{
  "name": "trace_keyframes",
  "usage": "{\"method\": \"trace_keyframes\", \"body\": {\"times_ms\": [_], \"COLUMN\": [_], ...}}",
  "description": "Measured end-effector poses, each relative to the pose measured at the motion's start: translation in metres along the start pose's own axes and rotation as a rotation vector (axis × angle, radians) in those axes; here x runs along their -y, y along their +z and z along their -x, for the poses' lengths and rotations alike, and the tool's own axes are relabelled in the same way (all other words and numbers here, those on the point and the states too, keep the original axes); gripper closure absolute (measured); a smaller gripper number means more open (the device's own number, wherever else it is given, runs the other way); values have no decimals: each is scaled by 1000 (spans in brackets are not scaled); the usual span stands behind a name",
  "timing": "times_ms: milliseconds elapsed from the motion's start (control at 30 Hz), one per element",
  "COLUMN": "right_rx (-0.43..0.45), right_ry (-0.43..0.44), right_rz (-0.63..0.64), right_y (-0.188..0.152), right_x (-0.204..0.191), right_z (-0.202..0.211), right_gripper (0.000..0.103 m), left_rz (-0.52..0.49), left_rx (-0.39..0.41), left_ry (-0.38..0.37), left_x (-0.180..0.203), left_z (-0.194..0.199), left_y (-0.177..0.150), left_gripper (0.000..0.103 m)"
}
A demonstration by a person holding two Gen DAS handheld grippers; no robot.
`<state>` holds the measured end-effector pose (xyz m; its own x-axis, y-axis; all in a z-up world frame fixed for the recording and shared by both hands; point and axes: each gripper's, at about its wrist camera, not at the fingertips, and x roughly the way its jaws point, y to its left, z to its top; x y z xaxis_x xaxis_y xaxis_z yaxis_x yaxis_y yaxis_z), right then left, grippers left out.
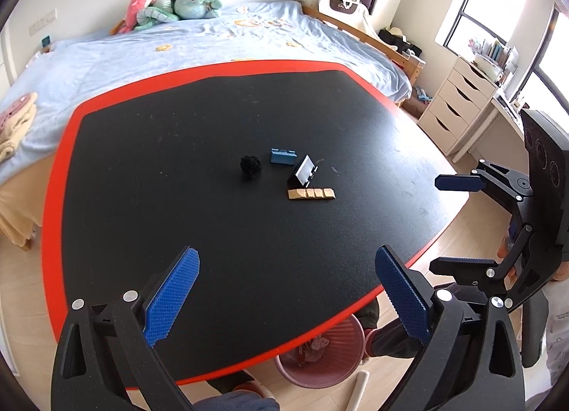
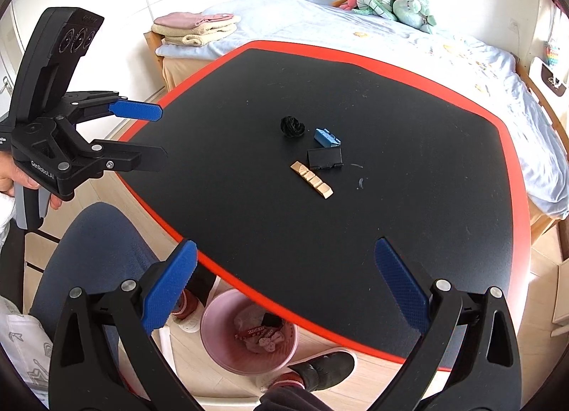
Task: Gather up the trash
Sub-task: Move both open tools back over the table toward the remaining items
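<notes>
Near the middle of the black, red-edged table (image 1: 142,169) (image 2: 409,133) lie a black crumpled ball (image 1: 250,164) (image 2: 292,126), a small blue block (image 1: 283,156) (image 2: 326,137), a black card holder (image 1: 303,171) (image 2: 325,157) and a gold segmented wrapper strip (image 1: 312,194) (image 2: 312,179). A pink bin (image 1: 327,354) (image 2: 217,332) with wrappers inside stands on the floor under the near edge. My left gripper (image 1: 286,295) (image 2: 161,133) hangs open above the near edge, nothing in it. My right gripper (image 2: 284,286) (image 1: 444,222) is open and empty too, off the table's right side.
A bed (image 1: 177,51) with blue bedding and plush toys (image 1: 170,5) borders the table's far side. A white drawer unit (image 1: 455,105) stands at the right. The person's legs (image 2: 92,251) and shoes (image 2: 327,368) are by the bin on the wooden floor.
</notes>
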<state>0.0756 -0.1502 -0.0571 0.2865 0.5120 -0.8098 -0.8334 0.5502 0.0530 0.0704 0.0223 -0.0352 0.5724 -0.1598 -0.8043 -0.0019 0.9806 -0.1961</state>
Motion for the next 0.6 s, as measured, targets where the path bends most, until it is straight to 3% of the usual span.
{"method": "trace_keyframes", "body": {"times_ms": [433,600], "right_rx": [-52,-81], "right_ry": [38,58], "right_rz": [104,131], "right_y": [37,44], "right_x": [30,37], "right_z": [-62,-87], "right_gripper": [5,14], "left_rz": [38,54], "left_rx": [-77,-104], "left_ry": [-8,-11], "left_x": [-34,-41], "left_z": [-67,-91], "left_y": [49,56], "left_gripper": [8,8]}}
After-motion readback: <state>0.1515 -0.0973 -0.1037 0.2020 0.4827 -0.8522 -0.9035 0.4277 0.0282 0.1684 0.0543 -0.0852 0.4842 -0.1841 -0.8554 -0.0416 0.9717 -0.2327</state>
